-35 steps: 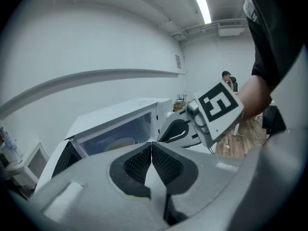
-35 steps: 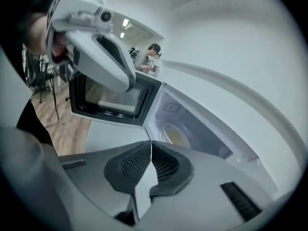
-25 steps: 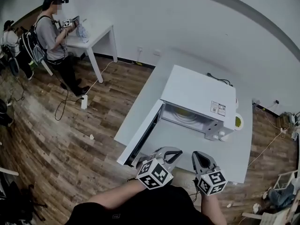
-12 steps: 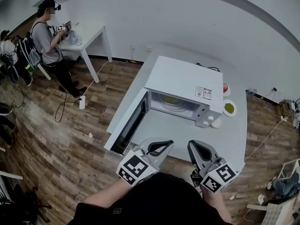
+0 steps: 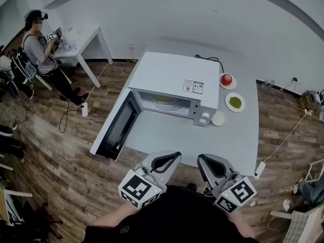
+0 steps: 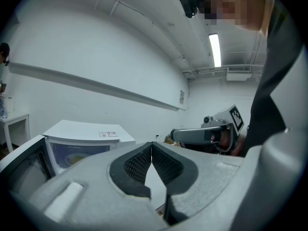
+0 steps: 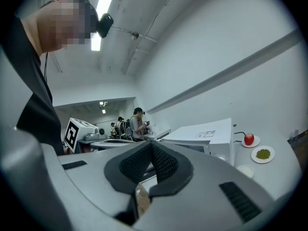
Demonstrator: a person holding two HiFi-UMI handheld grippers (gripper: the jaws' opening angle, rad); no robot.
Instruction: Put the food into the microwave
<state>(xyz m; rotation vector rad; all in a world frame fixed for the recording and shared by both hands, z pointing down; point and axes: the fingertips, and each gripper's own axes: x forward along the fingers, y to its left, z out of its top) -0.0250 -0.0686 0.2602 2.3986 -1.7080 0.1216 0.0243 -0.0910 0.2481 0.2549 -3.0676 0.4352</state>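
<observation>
The white microwave [image 5: 174, 82] stands on the white table [image 5: 228, 140] with its door [image 5: 119, 130] swung open to the left; a yellowish dish [image 5: 167, 101] lies inside. To its right are a red apple on a plate [image 5: 226, 79], a plate of green food [image 5: 235, 102] and a small white bowl [image 5: 218, 118]. My left gripper [image 5: 172, 157] and right gripper [image 5: 203, 160] hover side by side over the table's near edge, close to my body. Both are shut with nothing between the jaws. The right gripper view shows the apple [image 7: 249, 139] and the green food [image 7: 263, 154].
A person [image 5: 38, 44] stands at a white desk [image 5: 86, 37] at the far left. Cables trail over the wooden floor, and a white power strip [image 5: 260, 168] hangs by the table's near right corner. The open door juts past the table's left edge.
Both grippers have drawn back from the microwave's mouth toward my body and risen. The view has pulled back, so the plates right of the microwave now show. The jaws stay shut.
</observation>
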